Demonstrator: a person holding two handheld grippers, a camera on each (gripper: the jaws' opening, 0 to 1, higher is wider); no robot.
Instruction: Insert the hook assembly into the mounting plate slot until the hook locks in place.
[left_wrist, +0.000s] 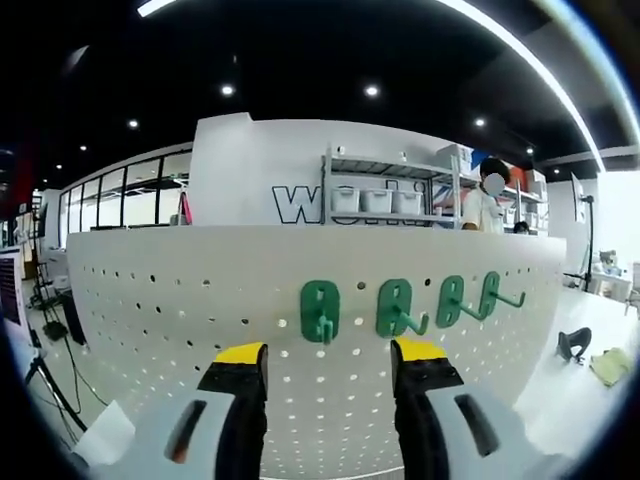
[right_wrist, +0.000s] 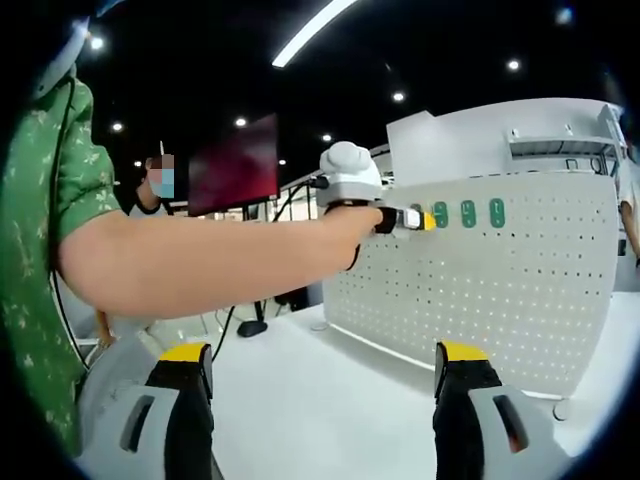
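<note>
Four green hooks (left_wrist: 400, 305) hang on the pegboard (left_wrist: 180, 300); both hand-held grippers (left_wrist: 330, 365) (right_wrist: 325, 370) gape wide, empty.

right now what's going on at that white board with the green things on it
A person is working at a white pegboard with a hand-held gripper in each hand. Four green hooks already hang in a row on the board. The left gripper is held up close in front of the hooks, open and empty. The right gripper hangs back over the white table, also open and holding nothing. In the right gripper view the person's arm stretches toward the board.
</note>
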